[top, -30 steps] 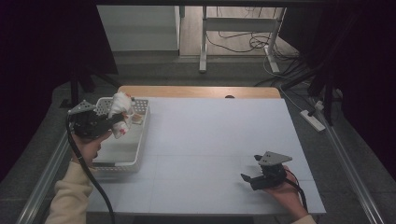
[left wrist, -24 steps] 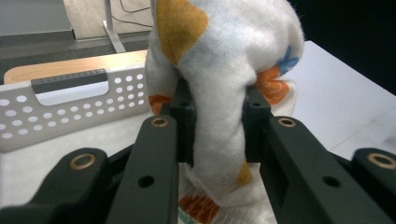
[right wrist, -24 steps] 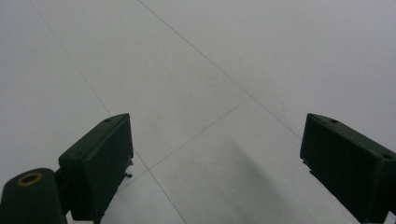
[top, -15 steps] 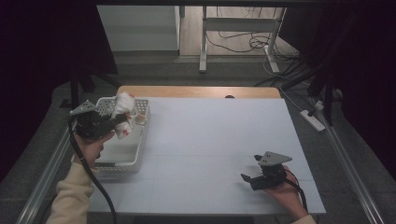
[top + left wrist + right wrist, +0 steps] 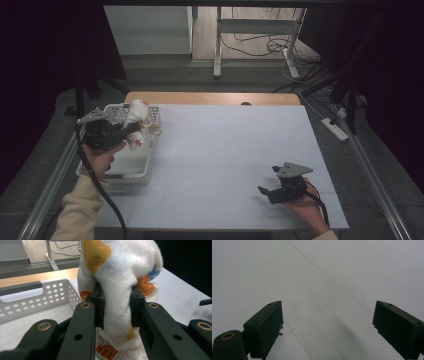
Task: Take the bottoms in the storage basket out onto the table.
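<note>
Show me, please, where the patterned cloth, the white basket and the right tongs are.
patterned cloth (image 5: 117, 290), left gripper view, the white bulge between the jaws.
white basket (image 5: 131, 176), high view, its near wall.
right tongs (image 5: 327, 327), right gripper view, midway between the open jaws.

lab, dark curtains (image 5: 45, 60), framed white table (image 5: 240, 145), floor cables (image 5: 255, 47)

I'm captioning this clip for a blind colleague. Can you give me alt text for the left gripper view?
The left gripper pinches a white cloth with orange, yellow and blue patches between its two black jaws, holding it up over a white perforated basket. Beyond lie the pale table top and its wooden edge.
</note>
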`<state>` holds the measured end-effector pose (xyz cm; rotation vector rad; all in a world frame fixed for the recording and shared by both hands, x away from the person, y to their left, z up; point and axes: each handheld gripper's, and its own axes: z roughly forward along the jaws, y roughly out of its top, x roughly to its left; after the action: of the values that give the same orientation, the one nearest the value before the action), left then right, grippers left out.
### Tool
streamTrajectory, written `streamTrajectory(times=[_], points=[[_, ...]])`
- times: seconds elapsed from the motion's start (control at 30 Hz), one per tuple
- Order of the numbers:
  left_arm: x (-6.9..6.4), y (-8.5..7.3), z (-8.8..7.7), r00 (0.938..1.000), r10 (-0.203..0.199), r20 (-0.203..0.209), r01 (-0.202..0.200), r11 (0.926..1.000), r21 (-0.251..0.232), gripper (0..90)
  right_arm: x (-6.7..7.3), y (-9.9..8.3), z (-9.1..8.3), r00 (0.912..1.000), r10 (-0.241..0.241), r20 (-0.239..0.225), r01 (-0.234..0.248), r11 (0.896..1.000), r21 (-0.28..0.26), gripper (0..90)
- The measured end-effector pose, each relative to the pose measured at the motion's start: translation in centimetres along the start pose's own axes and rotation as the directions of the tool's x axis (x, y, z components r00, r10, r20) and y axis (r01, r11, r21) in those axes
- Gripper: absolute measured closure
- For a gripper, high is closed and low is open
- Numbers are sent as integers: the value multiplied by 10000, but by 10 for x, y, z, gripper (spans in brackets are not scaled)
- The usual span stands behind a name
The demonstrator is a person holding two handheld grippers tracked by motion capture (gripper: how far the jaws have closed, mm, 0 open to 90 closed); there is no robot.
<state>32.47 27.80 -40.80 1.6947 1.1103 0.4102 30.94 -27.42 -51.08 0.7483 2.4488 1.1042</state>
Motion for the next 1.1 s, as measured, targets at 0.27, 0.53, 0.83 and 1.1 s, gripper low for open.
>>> streamTrajectory(times=[0.27, 0.53, 0.83, 1.1], points=[[-8, 3, 0, 9994, 96, 323, -93, 9999, -104, 732, 0, 0, 0, 10000, 53, -2, -53, 10000, -16, 95], [-18, 5, 3, 9970, 161, 762, -153, 9998, -104, 731, 0, 0, 0, 10000, 27, -6, -27, 10000, 2, 95], [-28, 4, 12, 9939, 316, 1058, -325, 9994, 74, 731, 0, 0, 0, 10000, 10, 7, -10, 10000, 12, 94], [-38, 3, 21, 9896, 450, 1367, -480, 9987, 190, 731, 0, 0, 0, 10000, 0, 36, 0, 10000, -2, 95]])
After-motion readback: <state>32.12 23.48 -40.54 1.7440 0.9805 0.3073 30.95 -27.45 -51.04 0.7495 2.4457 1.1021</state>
